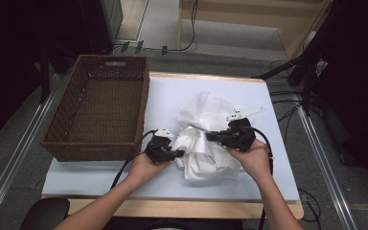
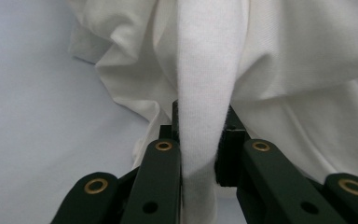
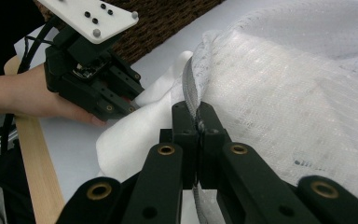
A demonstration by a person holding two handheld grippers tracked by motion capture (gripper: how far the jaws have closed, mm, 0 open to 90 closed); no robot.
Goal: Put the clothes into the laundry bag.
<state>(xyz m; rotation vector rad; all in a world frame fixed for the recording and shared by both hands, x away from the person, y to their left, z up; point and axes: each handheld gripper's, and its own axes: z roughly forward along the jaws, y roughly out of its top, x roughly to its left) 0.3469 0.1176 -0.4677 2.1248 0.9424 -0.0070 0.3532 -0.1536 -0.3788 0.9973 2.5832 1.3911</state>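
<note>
White garment (image 1: pixel 206 139): crumpled heap on desk (image 1: pixel 100 172), lying between both sets of fingers. Left gripper (image 1: pixel 171 154): fingers (image 2: pixel 165 163) narrowed onto a thick fold of plain cloth, fold standing up between them. Right gripper (image 1: pixel 212 136): fingers (image 3: pixel 184 140) pressed together on a thin seam edge of a mesh-like layer. Wicker basket (image 1: pixel 103 103): beyond and outward of left fingers, nothing inside. Progress, judged: both grasps taken; spreading, folding or moving to basket all outstanding. High view: basket interior, whole heap. Right gripper view: mesh weave, opposite gripper (image 3: pixel 91 88) in hand. Left gripper view: thickness of pinched fold.
</note>
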